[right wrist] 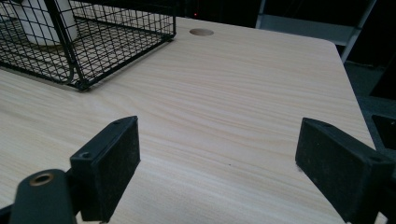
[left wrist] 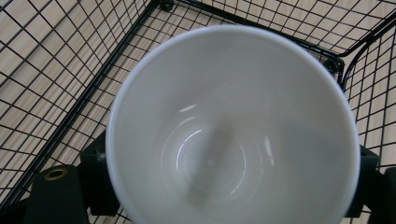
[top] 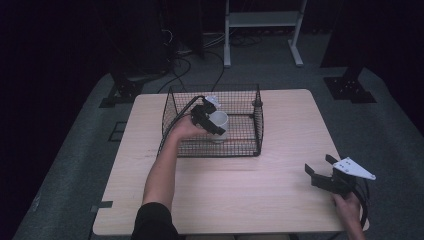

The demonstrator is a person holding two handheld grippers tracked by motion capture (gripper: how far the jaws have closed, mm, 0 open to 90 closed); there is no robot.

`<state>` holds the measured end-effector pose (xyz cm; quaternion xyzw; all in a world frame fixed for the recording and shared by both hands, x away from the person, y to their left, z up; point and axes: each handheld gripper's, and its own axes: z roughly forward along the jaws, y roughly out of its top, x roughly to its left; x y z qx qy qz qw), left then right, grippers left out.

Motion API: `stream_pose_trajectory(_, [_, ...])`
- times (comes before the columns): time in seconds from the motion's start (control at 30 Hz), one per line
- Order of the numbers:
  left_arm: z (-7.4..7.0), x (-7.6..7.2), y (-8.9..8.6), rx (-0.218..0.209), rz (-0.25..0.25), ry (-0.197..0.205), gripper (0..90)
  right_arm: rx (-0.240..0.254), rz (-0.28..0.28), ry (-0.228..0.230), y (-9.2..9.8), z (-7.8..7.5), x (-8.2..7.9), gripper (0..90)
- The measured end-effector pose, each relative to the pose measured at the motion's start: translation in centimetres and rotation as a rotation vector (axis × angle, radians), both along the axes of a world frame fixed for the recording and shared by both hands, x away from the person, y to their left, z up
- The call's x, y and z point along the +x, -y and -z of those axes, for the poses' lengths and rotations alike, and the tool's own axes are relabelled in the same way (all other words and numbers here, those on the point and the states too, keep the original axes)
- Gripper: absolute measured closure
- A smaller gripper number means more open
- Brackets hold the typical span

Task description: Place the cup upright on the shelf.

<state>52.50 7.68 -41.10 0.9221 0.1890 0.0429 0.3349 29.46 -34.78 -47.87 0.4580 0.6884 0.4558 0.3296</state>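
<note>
At the table's near right edge, the right gripper (top: 320, 172) rests in a hand over bare pale wood-grain, its flat black jaws spread wide apart and empty. Farther off, inside the black wire basket (top: 257, 125), the left gripper (top: 212, 125) clamps a white cup (left wrist: 233, 126) across its body. The cup looks like smooth, glossy, rigid ceramic, probably slippery and breakable, so that wall-to-wall grip seems safest.

The high view is dim and soft, the room beyond the table (top: 280, 145) nearly black, with light pooling on its middle and fading toward the edges. In the left gripper view the white cup (left wrist: 233, 126) is evenly lit, with small glints inside. The right gripper view is brighter, its near jaws slightly blurred
</note>
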Motion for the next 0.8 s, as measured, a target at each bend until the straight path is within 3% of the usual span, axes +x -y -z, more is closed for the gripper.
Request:
stream_pose_trajectory(0.37, [-0.3,-0.1,-0.2,-0.004,-0.007,0.01,13.6,0.002,0.002,0.001,0.1,0.0,0.0,13.1])
stream_pose_trajectory(0.8, [-2.0,-0.7,-0.7,-0.035,-0.031,0.045,5.9,0.003,0.001,0.001,0.1,0.0,0.0,13.1])
